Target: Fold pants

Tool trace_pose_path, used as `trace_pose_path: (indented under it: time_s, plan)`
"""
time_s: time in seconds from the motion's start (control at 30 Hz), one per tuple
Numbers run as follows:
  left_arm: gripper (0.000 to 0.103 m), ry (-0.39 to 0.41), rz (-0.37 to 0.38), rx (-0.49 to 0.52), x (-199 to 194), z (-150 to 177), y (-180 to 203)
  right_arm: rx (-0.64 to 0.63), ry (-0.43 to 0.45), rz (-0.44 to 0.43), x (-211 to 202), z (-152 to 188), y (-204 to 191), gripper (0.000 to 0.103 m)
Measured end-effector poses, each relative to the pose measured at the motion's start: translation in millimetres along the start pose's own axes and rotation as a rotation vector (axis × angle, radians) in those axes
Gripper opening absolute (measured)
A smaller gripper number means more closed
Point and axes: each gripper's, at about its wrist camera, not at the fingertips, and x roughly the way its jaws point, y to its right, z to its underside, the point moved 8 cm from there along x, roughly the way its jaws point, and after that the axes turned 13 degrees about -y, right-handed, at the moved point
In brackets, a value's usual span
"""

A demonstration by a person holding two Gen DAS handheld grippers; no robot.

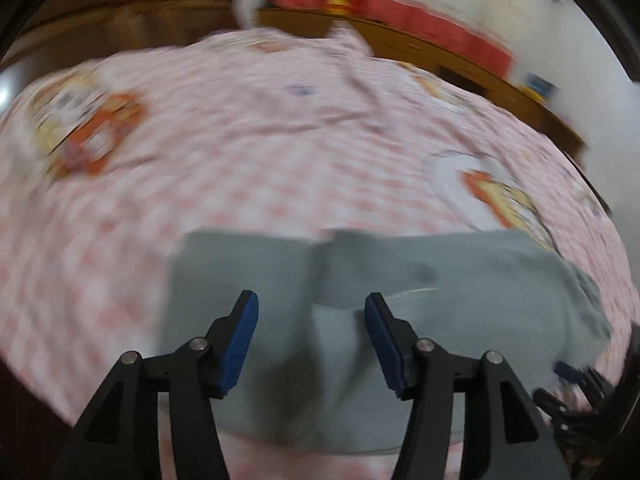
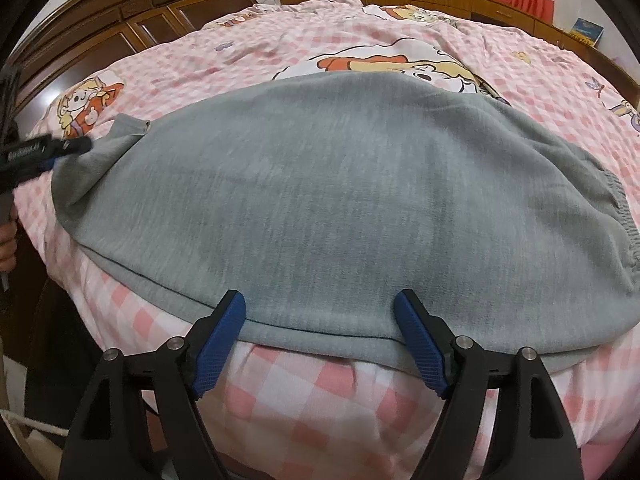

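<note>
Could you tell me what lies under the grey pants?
The grey pants lie on a pink checked bedspread that shows all around them. Its cartoon print disappears under their far edge; the rest beneath is covered.

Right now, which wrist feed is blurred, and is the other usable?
Left wrist view: heavy motion blur smears the grey pants and checked bedsheet; only the left gripper is sharp. Right wrist view: sharp, evenly lit, fisheye-bowed, pants' knit legible.
</note>
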Motion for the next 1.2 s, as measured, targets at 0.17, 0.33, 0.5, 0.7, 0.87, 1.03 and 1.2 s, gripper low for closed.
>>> trace_pose_path:
  time_s: [0.17,0.33,0.5,0.7,0.87,1.03,1.2]
  plan:
    - [0.058,-0.015,0.075,-0.151,1,18,-43,0.0,0.015,-0.035,-15,-13,-13,0.063]
    - [0.058,-0.016,0.19,-0.138,-1,23,-27,-0.143,0.015,-0.078,-20,-51,-61,0.063]
    - [0.058,-0.03,0.289,-0.116,-4,30,0,-0.28,-0.056,-0.184,3,-84,-123,0.055]
    - [0.059,-0.019,0.342,-0.114,-13,39,3,-0.427,-0.057,-0.182,26,-100,-188,0.05]
    - [0.06,0.011,0.354,-0.178,-20,44,-29,-0.465,-0.053,-0.25,27,-121,-232,0.05]
    - [0.061,0.032,0.299,-0.27,-18,47,-71,-0.508,-0.06,-0.293,34,-135,-281,0.05]
    - [0.061,0.029,0.291,-0.346,-13,58,-99,-0.556,-0.075,-0.291,48,-138,-325,0.05]
